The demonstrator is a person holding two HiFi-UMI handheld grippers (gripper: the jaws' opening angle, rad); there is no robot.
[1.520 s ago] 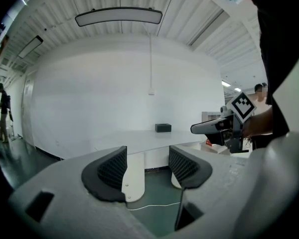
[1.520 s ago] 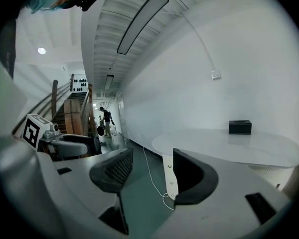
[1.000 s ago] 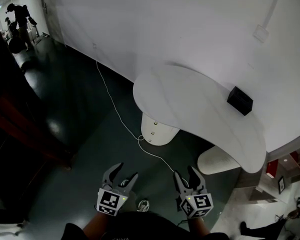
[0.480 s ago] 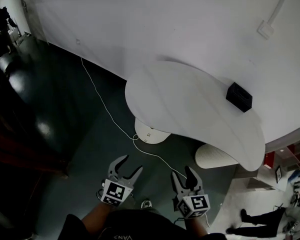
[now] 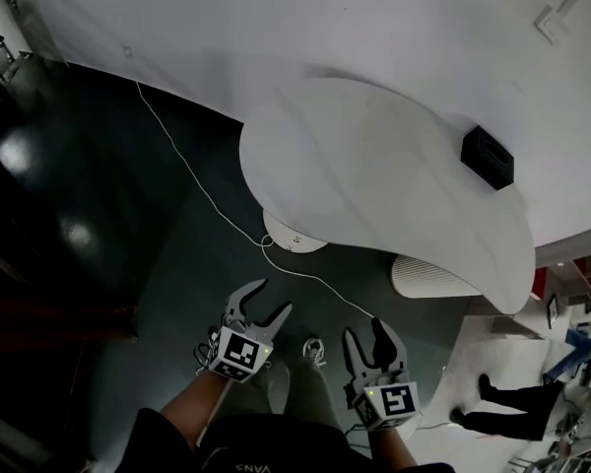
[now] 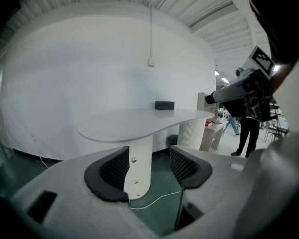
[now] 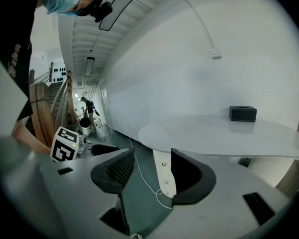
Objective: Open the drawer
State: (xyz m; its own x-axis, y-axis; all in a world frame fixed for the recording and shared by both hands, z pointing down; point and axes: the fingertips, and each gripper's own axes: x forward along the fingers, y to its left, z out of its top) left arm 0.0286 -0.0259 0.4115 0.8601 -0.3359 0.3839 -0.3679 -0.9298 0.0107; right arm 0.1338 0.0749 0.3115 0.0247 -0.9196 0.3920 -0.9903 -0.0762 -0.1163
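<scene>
A small black box sits near the far right end of a curved white table top. I cannot make out a drawer front on it from here. Both grippers hang over the dark floor, well short of the table. My left gripper is open with nothing between its fingers, and past its jaws in the left gripper view stands the table's white leg. My right gripper is open and empty too. In the right gripper view the black box shows far off on the table.
A white cable runs across the dark floor to the table's round pedestal. A ribbed white cylinder stands under the table's right end. A white wall backs the table. A person stands at the lower right.
The table has come closer and larger in the head view. Both grippers have moved forward toward it and lower, the left one more than the right. Both stay open.
</scene>
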